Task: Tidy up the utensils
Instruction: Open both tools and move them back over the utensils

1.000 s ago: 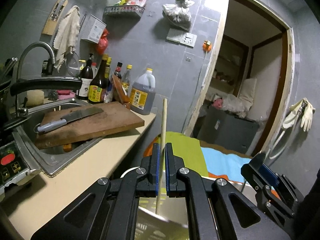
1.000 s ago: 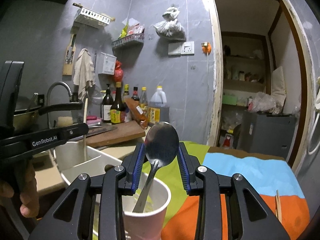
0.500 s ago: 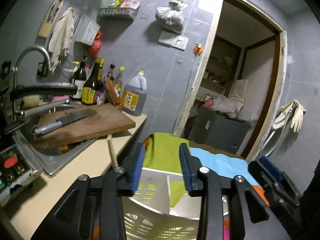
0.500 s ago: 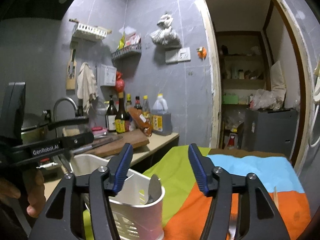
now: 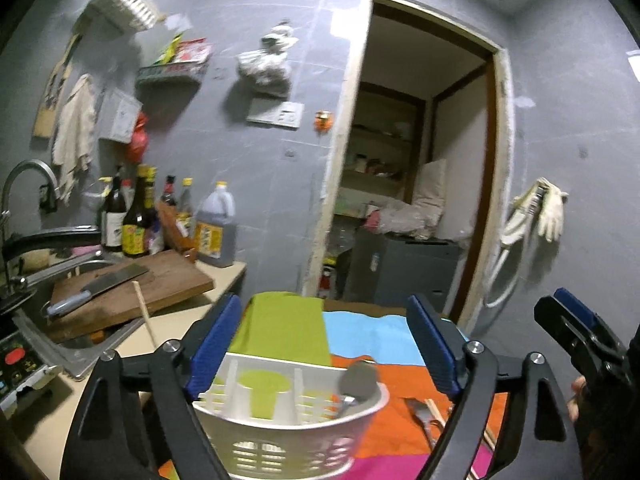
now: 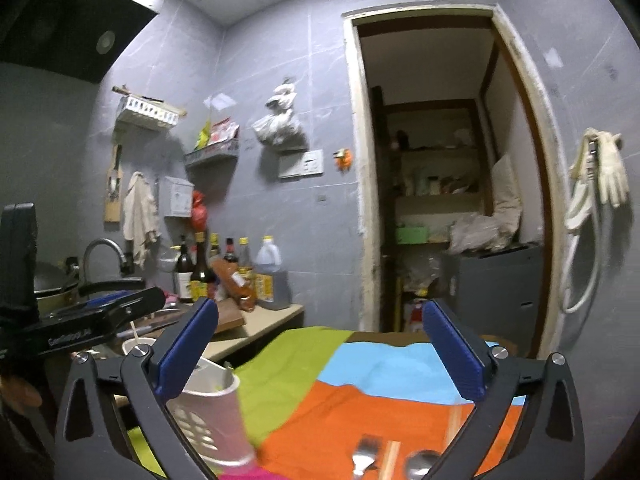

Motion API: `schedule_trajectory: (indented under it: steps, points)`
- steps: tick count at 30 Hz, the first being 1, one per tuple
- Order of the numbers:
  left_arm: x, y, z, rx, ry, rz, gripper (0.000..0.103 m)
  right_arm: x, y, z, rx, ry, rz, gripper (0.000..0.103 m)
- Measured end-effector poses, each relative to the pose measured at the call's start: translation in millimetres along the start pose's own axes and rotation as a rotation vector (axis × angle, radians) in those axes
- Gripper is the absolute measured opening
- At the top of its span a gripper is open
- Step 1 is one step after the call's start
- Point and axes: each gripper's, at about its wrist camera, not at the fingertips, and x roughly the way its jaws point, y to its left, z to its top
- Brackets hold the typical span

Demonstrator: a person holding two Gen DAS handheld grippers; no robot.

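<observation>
A white slotted utensil caddy (image 5: 296, 432) stands on the multicoloured tablecloth (image 5: 372, 336). A metal spoon (image 5: 356, 384) stands in its right side and a wooden chopstick (image 5: 145, 312) leans at its left. My left gripper (image 5: 324, 344) is open and empty just above the caddy. My right gripper (image 6: 320, 356) is open and empty, right of the caddy (image 6: 208, 412). More utensils lie on the orange cloth: a fork (image 6: 362, 456), a chopstick (image 6: 390, 458) and a spoon (image 6: 418, 466).
A counter at the left holds a sink (image 5: 60, 344), a cutting board (image 5: 132, 292) with a cleaver (image 5: 96, 292), and several bottles (image 5: 140, 220). A doorway (image 5: 412, 200) opens behind the table. Gloves (image 5: 540, 212) hang on the right wall.
The left gripper opened and let the chopstick go into the caddy. The right gripper opened, left the spoon in the caddy and drew back to the right.
</observation>
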Motion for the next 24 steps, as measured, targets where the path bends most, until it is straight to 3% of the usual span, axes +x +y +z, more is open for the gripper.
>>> schedule_trajectory:
  steps: [13, 24]
  points:
    - [22.5, -73.5, -34.3, 0.102, 0.121, -0.142, 0.089, -41.2, -58.2, -13.4, -0.051, 0.059, -0.152, 0.103]
    - [62.1, -107.8, -74.9, 0.172, 0.325, -0.136, 0.089, -35.3, -99.7, -44.2, -0.031, 0.204, -0.257, 0.103]
